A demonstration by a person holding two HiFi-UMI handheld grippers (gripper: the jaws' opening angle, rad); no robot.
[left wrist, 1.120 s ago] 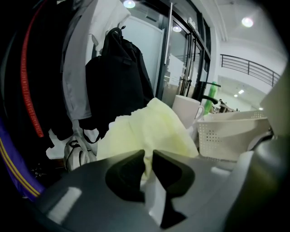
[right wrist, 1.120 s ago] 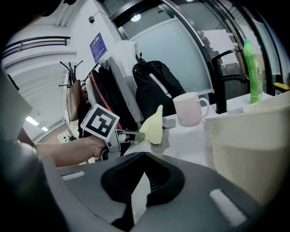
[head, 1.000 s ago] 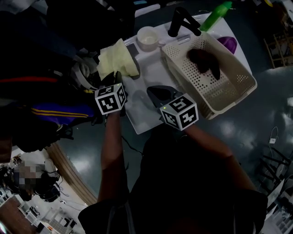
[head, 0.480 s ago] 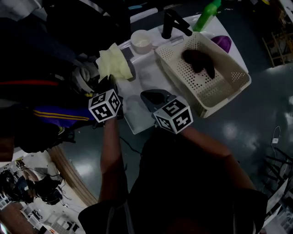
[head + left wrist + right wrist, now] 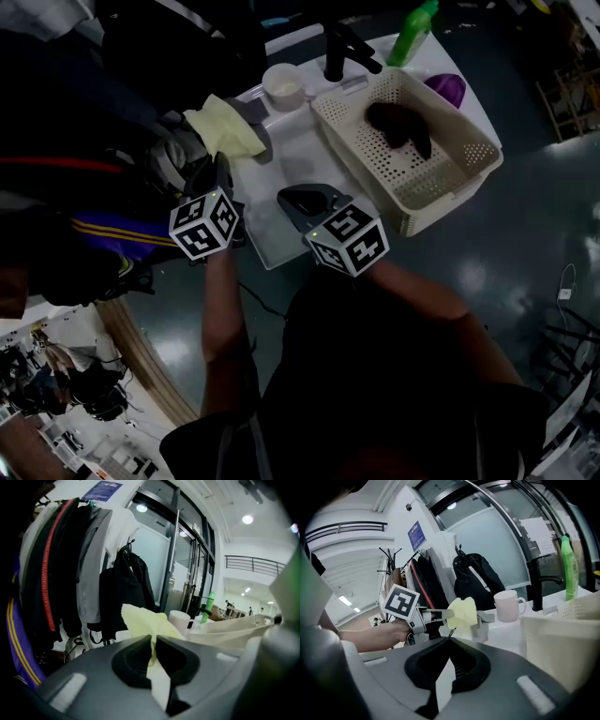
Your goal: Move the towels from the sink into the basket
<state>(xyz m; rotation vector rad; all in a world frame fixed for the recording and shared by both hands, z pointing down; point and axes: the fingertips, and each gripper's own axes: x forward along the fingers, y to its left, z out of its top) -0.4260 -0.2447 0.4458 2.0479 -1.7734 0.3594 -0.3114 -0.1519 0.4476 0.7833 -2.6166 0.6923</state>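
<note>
My left claw has just been closing and pinches an edge of the pale yellow towel, held above the sink's left edge. It's light, limp cloth that will likely droop and swing, so a deeper bite seems safer. My right claw is pressed together, empty. The basket, with a dark towel inside, lies well right; the mug and black faucet stand near the path

The left gripper has just been closing its jaws on the pale yellow cloth towel. It has lifted the towel up from the left edge of the white sink. The right gripper has also risen above the sink.
</note>
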